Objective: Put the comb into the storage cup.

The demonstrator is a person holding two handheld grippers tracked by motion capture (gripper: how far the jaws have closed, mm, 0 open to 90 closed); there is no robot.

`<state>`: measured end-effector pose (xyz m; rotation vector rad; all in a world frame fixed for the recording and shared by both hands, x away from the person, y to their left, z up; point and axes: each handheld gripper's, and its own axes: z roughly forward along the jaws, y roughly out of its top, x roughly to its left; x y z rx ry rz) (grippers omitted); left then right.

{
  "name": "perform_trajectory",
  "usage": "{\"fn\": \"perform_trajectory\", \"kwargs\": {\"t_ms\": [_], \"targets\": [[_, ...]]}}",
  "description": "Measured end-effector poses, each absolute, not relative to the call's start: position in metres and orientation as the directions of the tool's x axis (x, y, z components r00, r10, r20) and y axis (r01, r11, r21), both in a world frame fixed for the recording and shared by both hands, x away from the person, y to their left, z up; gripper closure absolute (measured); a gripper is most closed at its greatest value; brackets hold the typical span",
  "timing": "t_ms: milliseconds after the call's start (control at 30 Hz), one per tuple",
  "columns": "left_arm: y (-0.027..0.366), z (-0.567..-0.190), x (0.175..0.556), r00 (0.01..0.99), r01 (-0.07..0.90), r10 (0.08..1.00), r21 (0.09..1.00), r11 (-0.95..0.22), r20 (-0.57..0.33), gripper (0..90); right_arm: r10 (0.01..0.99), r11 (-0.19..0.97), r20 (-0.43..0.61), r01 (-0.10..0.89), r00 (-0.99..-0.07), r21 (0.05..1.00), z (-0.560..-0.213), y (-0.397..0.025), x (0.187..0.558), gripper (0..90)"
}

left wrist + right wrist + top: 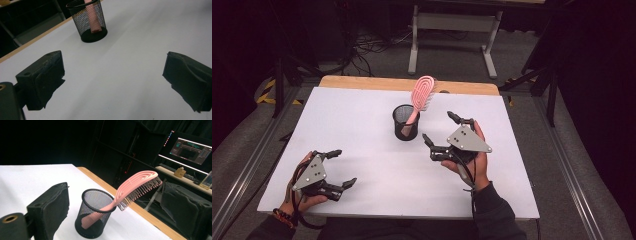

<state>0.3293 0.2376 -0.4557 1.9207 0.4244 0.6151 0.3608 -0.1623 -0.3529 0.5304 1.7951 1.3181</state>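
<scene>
A pink hairbrush (421,95) stands handle-down in a black mesh cup (404,123) near the middle of the white table (362,115), its head leaning over the rim. In the right gripper view the brush (136,185) tilts right out of the cup (93,220). My right gripper (440,131) is open just right of the cup, with nothing between its jaws. My left gripper (342,168) rests open near the table's front left, well apart from the cup (88,21), whose mesh shows the brush handle (93,21).
The white tabletop has a wooden strip (362,82) along its far edge. Beyond it stands a white metal frame (452,30) on the floor among cables. A lit monitor (191,147) sits on a side desk. Metal rails (242,165) flank the table.
</scene>
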Motion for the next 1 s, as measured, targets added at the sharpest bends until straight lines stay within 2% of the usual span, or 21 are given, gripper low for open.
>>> {"fn": "perform_trajectory", "kwargs": {"t_ms": [1000], "targets": [[0.238,-0.455,0.329,0.809,0.02,0.543,0.914,-0.406,0.224,4.2,0.72,0.415,-0.411,-0.129,-0.559,0.901,-0.369,-0.169,0.349,9.0]]}}
